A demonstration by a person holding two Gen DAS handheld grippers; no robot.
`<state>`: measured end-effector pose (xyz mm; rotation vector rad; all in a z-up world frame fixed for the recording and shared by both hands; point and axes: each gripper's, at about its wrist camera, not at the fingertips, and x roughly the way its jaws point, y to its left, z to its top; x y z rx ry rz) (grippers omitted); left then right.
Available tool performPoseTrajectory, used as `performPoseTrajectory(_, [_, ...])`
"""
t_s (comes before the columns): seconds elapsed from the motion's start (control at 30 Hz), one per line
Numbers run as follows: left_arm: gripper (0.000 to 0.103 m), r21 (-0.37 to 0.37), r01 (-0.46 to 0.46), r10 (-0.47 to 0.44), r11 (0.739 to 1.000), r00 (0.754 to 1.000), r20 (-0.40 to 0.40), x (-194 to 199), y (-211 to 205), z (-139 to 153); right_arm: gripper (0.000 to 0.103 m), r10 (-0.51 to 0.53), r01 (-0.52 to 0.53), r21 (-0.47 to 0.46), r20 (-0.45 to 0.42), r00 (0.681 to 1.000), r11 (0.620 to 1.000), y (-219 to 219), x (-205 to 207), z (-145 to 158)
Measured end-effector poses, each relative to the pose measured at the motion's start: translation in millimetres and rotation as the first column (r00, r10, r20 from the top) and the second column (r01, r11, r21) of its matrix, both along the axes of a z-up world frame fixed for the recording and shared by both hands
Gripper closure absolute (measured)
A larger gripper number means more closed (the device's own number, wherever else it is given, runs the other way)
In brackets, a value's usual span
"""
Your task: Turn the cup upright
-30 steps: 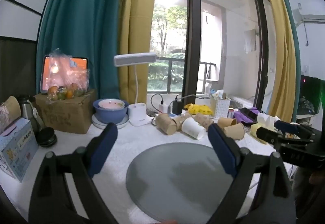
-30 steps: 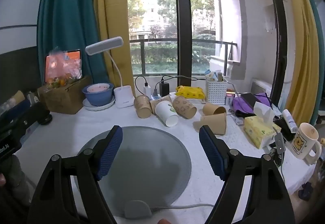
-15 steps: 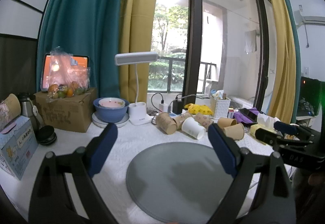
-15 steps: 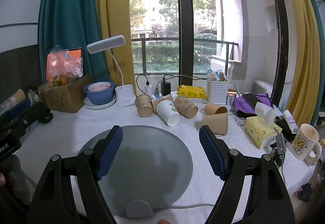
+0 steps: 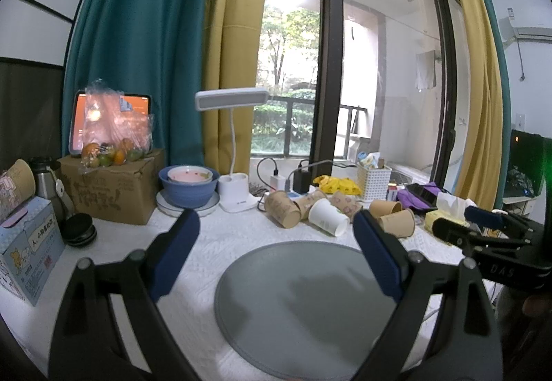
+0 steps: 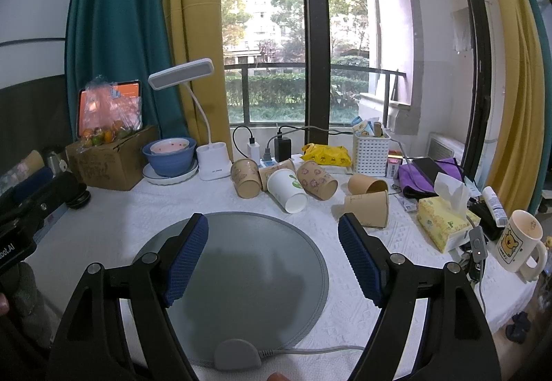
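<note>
Several paper cups lie on their sides at the back of the white table: a white cup (image 6: 287, 190) with a green print, brown printed cups (image 6: 245, 178) beside it, and plain brown cups (image 6: 367, 208) to the right. The white cup (image 5: 327, 217) shows in the left wrist view too. My left gripper (image 5: 276, 251) is open and empty above the round grey mat (image 5: 303, 298). My right gripper (image 6: 274, 256) is open and empty over the same mat (image 6: 241, 277), well short of the cups.
A blue bowl (image 6: 169, 155), white desk lamp (image 6: 212, 170), cardboard box with fruit (image 6: 110, 163) stand back left. A white basket (image 6: 371, 153), tissue box (image 6: 446, 225) and bear mug (image 6: 519, 246) stand at right. A blue carton (image 5: 27, 253) sits at the left edge.
Both grippers have risen and drawn back slightly; the views shift a little. The jaws stay open and the cups have not moved.
</note>
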<state>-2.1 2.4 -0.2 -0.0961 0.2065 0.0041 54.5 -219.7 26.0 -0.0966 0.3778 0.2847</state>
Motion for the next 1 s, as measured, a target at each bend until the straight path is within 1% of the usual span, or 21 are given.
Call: performPoseTrajectory(1.0, [0.012,-0.003,-0.001,0.001,1.0,1.0,0.0,-1.9,0.4,-2.4,0.022,0.004,-0.004,-0.002,-0.003,1.0,1.0,2.6,-0.5,-0.6])
